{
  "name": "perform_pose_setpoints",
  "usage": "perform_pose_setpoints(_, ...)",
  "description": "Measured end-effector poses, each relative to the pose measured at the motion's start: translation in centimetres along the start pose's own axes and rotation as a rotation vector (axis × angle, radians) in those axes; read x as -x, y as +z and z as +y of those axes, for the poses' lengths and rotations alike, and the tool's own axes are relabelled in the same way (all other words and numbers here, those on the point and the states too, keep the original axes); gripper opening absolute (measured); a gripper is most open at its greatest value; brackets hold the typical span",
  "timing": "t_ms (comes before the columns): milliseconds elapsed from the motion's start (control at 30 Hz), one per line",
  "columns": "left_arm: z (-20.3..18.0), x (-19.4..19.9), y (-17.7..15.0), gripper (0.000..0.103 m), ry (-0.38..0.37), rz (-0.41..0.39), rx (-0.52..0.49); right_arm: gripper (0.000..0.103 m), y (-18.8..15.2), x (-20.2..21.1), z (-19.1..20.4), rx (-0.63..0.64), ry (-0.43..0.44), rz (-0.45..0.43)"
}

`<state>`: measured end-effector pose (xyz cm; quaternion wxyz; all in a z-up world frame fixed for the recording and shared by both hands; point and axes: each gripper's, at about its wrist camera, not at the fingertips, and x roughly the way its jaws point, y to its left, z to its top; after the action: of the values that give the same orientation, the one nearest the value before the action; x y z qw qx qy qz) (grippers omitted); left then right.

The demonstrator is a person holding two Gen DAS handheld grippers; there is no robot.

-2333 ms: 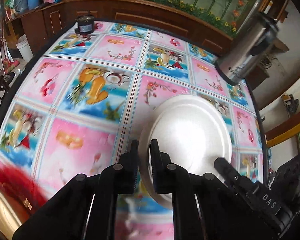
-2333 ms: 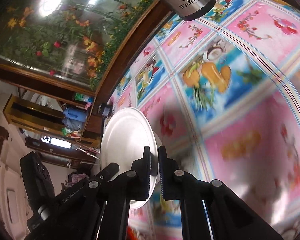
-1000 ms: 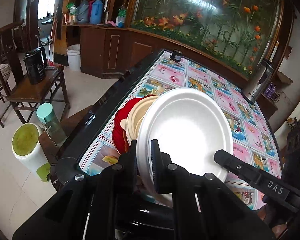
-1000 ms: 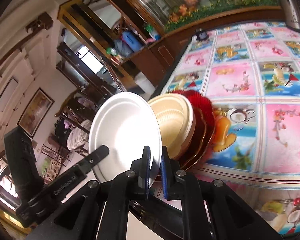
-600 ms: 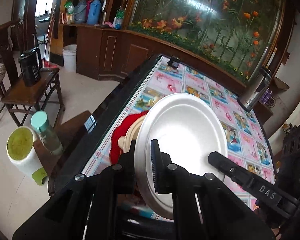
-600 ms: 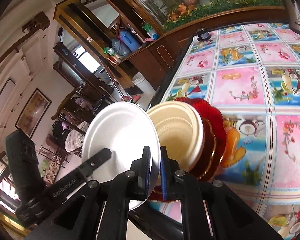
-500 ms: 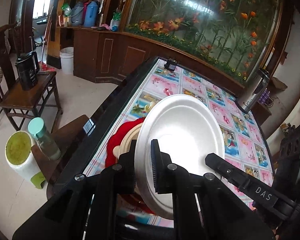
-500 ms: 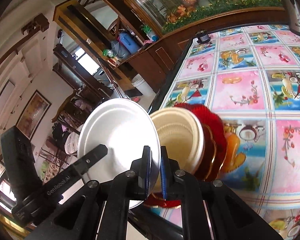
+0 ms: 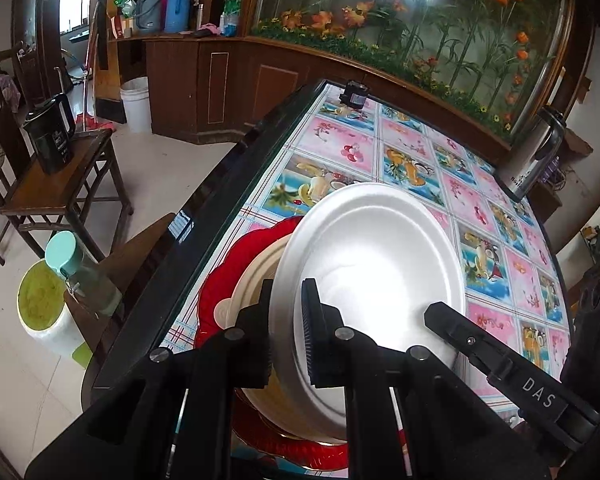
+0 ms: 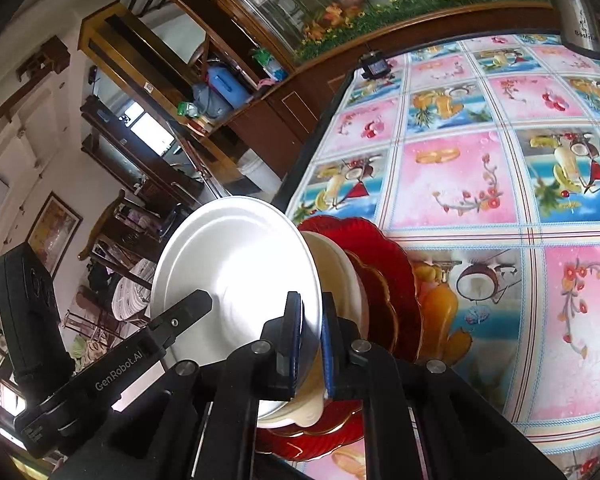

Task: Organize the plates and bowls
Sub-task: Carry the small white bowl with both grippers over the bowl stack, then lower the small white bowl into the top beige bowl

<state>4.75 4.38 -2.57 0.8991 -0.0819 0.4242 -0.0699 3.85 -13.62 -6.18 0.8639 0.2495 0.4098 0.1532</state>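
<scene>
I have both grippers clamped on one white plate (image 9: 374,264): the left gripper (image 9: 286,336) pinches its near rim, the right gripper (image 10: 310,344) its right rim. The plate hangs tilted over the stack at the table's left edge, where a cream bowl (image 10: 342,280) sits on red plates (image 10: 384,280).

My worry is the tilt. If one gripper lets go before the other, I judge the plate could slide off the cream bowl and over the table (image 9: 412,148) edge, which lies just left of the stack. A bottle (image 9: 80,272) and a green-topped tub (image 9: 40,300) stand on the floor below that edge.

To the right and far side the table lies open up to the steel flask (image 9: 534,156), so that is where I have room.
</scene>
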Motion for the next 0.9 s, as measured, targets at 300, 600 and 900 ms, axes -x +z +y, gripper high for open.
perform_pose_setpoints(300,0.2,-1.3,-0.3,0.010,0.030,0.026,-0.006,0.010,-0.2,-0.6,0.1,0.038,-0.041,-0.020)
perform_pose_setpoints(600,-0.3,-0.7,-0.2,0.010,0.070,0.004,-0.034,0.017,-0.7,-0.6,1.4,0.137,-0.101,-0.058)
perform_pose_setpoints(900,-0.5,1.1,0.0,0.017,0.136,-0.066,-0.062,0.034,-0.5,1.1,1.7,0.174,-0.121,-0.139)
